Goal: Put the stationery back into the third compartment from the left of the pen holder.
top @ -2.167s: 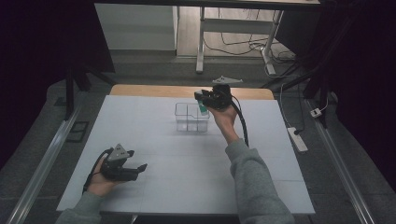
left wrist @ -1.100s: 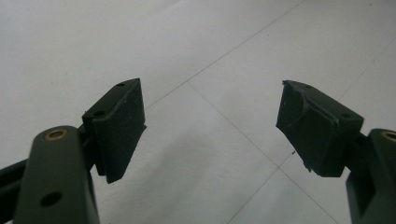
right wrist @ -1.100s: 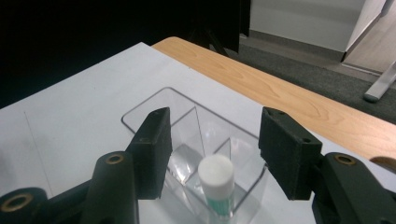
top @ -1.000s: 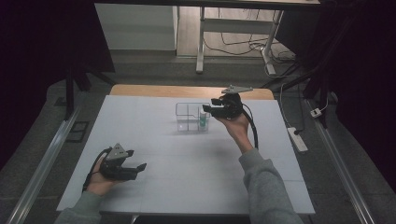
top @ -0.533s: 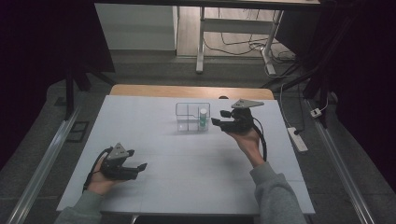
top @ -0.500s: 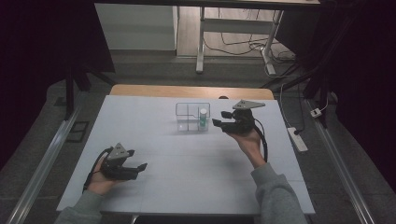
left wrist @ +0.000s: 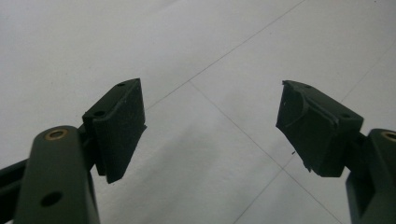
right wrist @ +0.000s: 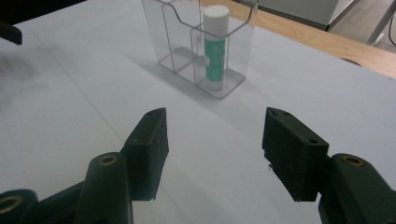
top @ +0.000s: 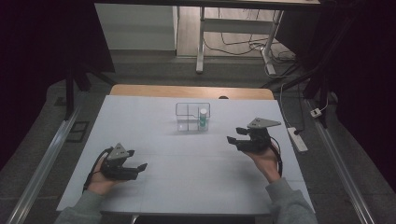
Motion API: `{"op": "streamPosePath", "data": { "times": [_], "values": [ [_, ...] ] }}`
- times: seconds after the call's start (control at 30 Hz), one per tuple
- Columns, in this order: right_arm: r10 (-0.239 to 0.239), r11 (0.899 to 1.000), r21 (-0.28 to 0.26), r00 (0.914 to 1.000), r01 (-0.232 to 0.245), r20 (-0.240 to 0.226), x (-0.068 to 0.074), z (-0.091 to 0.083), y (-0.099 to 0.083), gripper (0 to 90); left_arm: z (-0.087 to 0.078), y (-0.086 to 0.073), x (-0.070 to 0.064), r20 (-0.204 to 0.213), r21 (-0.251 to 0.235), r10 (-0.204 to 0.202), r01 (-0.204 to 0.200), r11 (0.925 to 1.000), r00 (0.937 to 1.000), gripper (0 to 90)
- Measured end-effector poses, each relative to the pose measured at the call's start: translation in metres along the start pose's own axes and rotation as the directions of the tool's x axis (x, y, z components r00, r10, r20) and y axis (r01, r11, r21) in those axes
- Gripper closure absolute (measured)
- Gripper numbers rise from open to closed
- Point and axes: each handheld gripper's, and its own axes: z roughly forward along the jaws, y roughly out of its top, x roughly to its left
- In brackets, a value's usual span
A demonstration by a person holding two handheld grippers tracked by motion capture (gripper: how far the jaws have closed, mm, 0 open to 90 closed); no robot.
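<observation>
A clear plastic box [top: 187, 110] with several compartments stands at the back middle of the white table. A green-and-white tube [top: 202, 119] stands upright in its right compartment. My right gripper [top: 236, 135] hovers to the right of and nearer than the box, open and holding nothing. In the right gripper view its jaws [right wrist: 215, 144] point at the box [right wrist: 243, 37] and the tube [right wrist: 215, 46], well short of them. My left gripper [top: 137, 159] rests at the front left, open. In the left gripper view, bare table lies between the jaws of the left gripper [left wrist: 210, 126].
The white table surface [top: 154, 135] has a wooden strip [top: 187, 91] along its far edge. A white power strip [top: 297, 139] lies on the floor off the right edge. Metal rails [top: 44, 163] run along both sides.
My right gripper has pulled back from the box, down and to the right, leaving the tube standing in it. The left gripper has stayed put.
</observation>
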Motion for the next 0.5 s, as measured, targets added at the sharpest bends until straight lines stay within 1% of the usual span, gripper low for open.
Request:
{"op": "streamPosePath", "data": {
  "times": [0.2, 0.43, 0.5],
  "values": [
    [0.005, 0.999, 0.032, 0.9999, -0.005, 0.015, -0.001, -0.013, -0.022, 39.8, 0.0, 0.0, 0.0, -0.001, 0.0, 0.0, 0.0, 1.0, 1.0, 23.4],
    [0.014, 0.997, 0.07, 0.9994, -0.016, 0.03, -0.005, -0.023, -0.047, 39.4, 0.001, 0.0, -0.001, -0.001, 0.006, 0.001, -0.001, 1.0, 1.0, 23.2],
    [0.021, 0.997, 0.072, 0.9993, -0.023, 0.031, -0.006, -0.025, -0.053, 39.3, 0.002, 0.0, -0.001, -0.002, 0.007, 0.0, 0.0, 1.0, 1.0, 23.2]
  ]
}}
